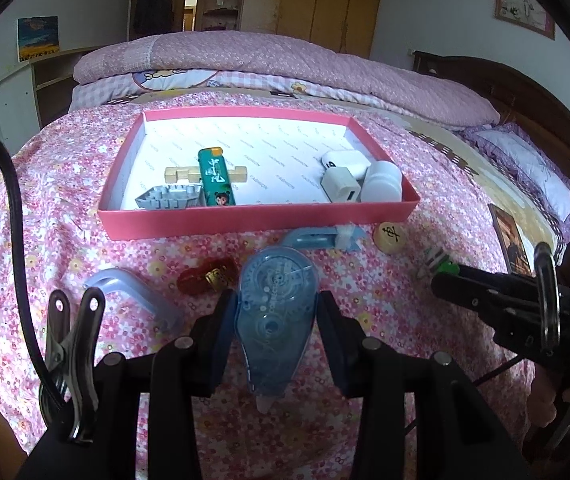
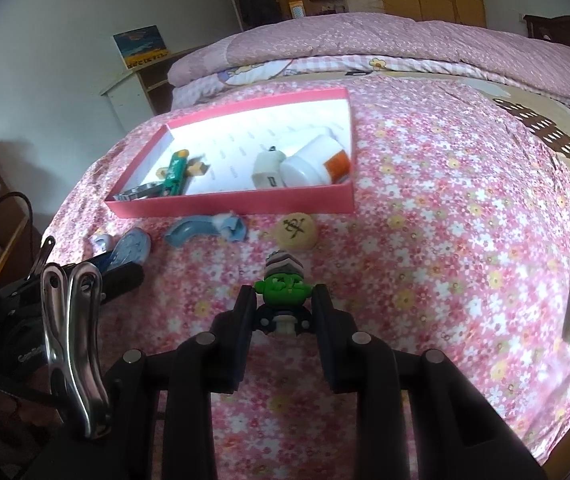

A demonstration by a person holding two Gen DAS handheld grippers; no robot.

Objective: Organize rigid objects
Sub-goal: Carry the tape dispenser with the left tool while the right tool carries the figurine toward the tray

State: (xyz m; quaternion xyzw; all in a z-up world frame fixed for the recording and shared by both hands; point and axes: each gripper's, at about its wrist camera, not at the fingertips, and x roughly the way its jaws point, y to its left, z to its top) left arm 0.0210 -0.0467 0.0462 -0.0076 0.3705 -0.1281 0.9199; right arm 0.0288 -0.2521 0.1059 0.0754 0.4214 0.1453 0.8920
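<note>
L claw (image 1: 277, 312) closed on blue tape roller (image 1: 275, 312), pads on both sides, held over floral bedspread (image 1: 365, 292) just in front of pink tray (image 1: 261, 218). R claw (image 2: 284, 312) closed on green-faced figure (image 2: 283, 286), near wooden chess disc (image 2: 293, 231). Tray on bed holds green lighter (image 1: 216, 176) across wood block (image 1: 179, 174), grey piece (image 1: 171, 198), white charger (image 1: 341, 189), white jar (image 1: 382, 182). Blue clip (image 1: 321, 237) lies by tray's front wall. Red-gold trinket (image 1: 205, 278) and pale hook (image 1: 133, 292) lie left of roller.
</note>
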